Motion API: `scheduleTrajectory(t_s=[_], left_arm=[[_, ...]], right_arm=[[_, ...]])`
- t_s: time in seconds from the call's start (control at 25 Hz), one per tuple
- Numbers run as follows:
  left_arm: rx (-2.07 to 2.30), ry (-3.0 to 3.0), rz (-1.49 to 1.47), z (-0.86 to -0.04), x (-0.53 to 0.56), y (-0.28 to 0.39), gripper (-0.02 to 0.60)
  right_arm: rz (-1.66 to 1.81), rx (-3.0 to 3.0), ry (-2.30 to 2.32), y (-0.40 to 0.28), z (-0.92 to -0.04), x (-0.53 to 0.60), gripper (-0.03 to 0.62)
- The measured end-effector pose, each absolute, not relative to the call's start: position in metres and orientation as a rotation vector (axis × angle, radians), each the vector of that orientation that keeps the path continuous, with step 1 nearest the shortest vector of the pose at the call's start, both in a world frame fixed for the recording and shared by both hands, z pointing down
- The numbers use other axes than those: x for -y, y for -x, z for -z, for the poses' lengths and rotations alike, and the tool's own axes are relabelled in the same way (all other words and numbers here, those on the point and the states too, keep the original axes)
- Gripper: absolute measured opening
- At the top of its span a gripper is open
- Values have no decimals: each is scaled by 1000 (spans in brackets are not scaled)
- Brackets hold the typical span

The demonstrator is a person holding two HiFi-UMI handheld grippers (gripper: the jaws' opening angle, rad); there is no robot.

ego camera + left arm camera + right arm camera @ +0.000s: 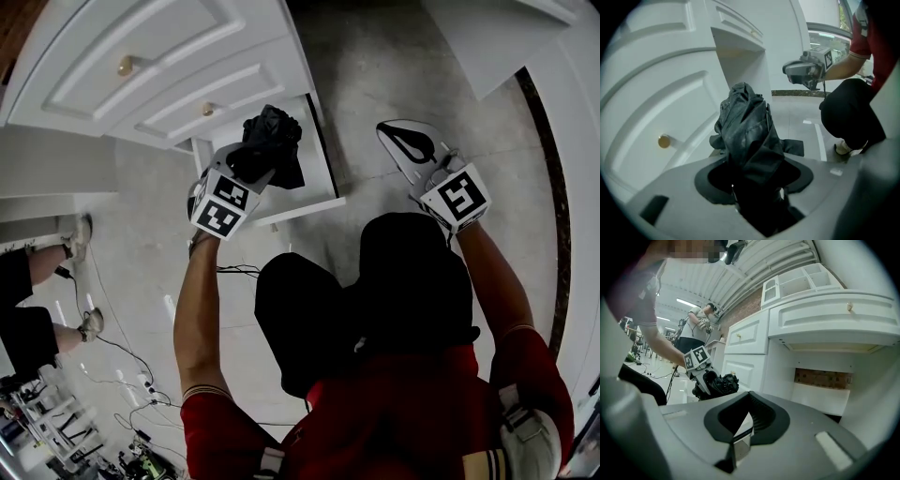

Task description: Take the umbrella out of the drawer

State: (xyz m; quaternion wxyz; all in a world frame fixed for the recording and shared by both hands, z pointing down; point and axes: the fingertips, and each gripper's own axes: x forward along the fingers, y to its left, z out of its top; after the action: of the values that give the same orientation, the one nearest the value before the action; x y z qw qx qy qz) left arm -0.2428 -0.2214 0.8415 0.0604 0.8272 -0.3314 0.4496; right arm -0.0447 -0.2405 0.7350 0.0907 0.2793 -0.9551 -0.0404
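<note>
1. Most of the job looks done: my left gripper (754, 190) has its jaws clamped on the folded black umbrella (746, 131).
2. It hangs over the open drawer (314, 202), probably clear of it, though height is hard to judge from above.
3. My right gripper (392, 133) has its jaws closed on nothing, off to the side.
4. Left to do: carry the umbrella away from the drawer.
</note>
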Motion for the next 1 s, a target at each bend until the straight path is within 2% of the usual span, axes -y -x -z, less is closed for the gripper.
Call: scheduleTrajectory(t_s=[0.28,0.48,1.0], left_arm=[[1140,-2586,-1209,-766,220,231,247],[1258,-2637,-985,-689,213,219,247],[1471,-2623,-480,-426,168,201,249]], right_arm=[[113,2855,-798,57,-689,240,12],[62,2835,-758,60,-633,236,12],[-73,2869,-722,78,-408,214,12]])
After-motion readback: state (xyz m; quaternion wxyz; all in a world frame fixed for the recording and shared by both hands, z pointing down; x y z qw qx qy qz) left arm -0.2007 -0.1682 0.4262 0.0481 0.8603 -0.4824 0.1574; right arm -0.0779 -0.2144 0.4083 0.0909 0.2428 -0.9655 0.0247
